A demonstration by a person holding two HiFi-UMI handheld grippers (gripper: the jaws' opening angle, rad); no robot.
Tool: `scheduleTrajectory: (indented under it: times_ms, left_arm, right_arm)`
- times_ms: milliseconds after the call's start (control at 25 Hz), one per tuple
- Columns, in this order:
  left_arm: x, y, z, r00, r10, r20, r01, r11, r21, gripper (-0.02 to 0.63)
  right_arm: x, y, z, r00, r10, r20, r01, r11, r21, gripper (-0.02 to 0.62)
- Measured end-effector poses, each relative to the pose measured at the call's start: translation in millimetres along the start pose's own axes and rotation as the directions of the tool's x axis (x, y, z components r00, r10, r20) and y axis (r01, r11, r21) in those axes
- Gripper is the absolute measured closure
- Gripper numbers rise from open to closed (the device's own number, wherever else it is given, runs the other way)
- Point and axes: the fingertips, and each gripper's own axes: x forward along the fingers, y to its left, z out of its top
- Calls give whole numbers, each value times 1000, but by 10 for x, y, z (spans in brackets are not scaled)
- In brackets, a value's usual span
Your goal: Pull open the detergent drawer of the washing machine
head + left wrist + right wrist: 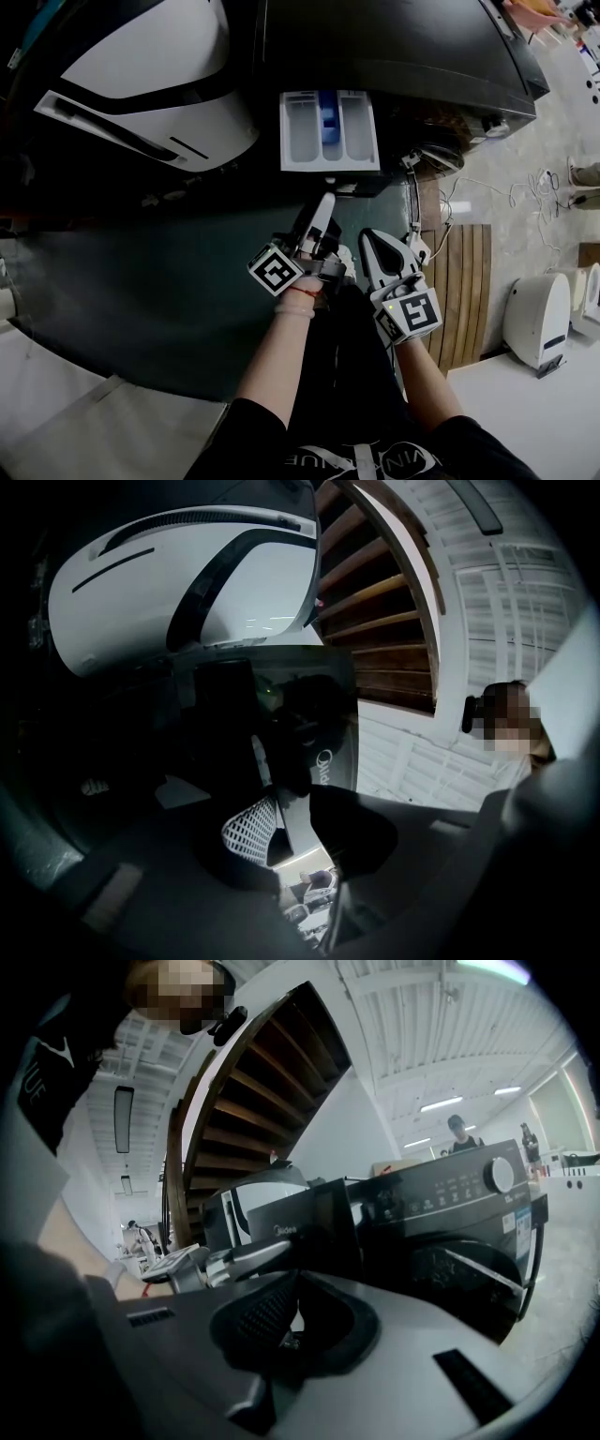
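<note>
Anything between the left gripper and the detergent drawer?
Nothing: in the head view only a short dark gap separates the left gripper from the open detergent drawer.

Head view dim, underexposed; fisheye bends edges. Left gripper view mostly dark. Right gripper view brighter under ceiling strip lights [441,1105].

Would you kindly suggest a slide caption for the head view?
The detergent drawer pulled out of the dark washing machine; left hand-held gripper and right hand-held gripper sit just below it.
</note>
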Motion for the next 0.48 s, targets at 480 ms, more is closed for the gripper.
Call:
scheduleTrajectory:
  times_ms: [480]
  left_arm:
    - [-16, 58, -6, 1000, 15, -18, -15, 1000, 8, 505]
  right_arm:
    - [20, -22, 33, 1000, 0, -4, 0, 1000, -10, 583]
